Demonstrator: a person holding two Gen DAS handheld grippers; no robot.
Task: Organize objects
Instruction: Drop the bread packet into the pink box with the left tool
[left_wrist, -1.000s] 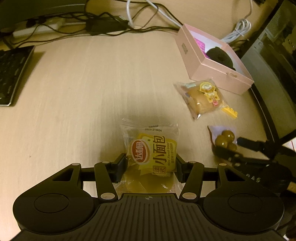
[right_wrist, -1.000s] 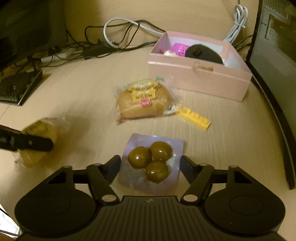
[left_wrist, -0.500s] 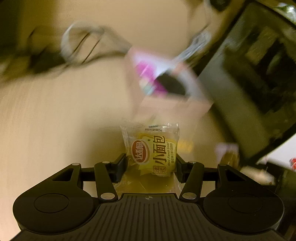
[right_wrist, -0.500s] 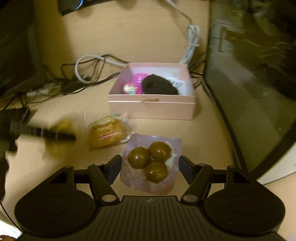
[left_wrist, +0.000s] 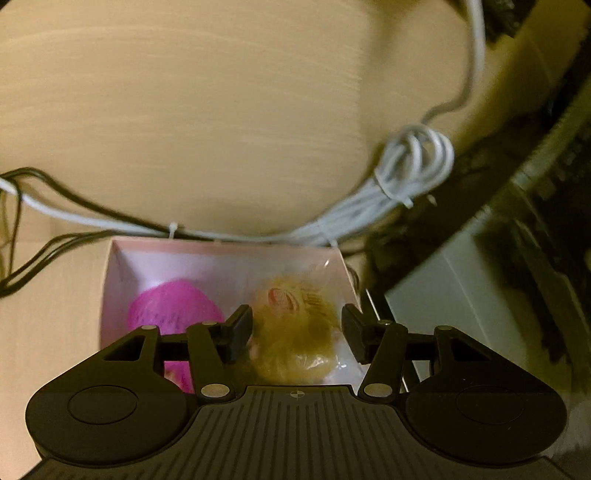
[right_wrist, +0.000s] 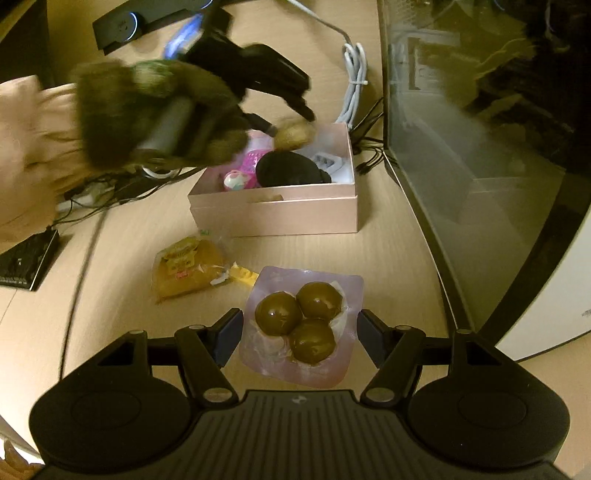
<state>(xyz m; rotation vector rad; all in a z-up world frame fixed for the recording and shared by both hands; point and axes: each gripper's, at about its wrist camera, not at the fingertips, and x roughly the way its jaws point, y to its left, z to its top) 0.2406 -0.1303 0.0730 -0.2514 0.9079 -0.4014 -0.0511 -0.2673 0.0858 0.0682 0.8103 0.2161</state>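
Pink box: open-topped, on the pale wooden worktop, taken here as the landmark.

Inside the box: a pink round item, a black rounded item, a small white piece at the far corner.

Left claw: directly over the box, tilted down. Between its jaws sits a blurred wrapped bun; whether the pads press it or it hangs loose I cannot tell. In the right wrist view the bun appears at the claw tips over the box's far rim.

Right claw: in front of the box's near wall, above the worktop. Jaws at middling width, closed on a pale pink packet of three dark brown balls.

Second wrapped bun: flat on the worktop, in front of the box, toward its left.

Yellow brick: touching that bun's right end.

White bundled cable: behind the box.

Dark cables: behind and left of the box.

Large dark glass-fronted case: right of the box.

Keyboard corner: far left of the box.
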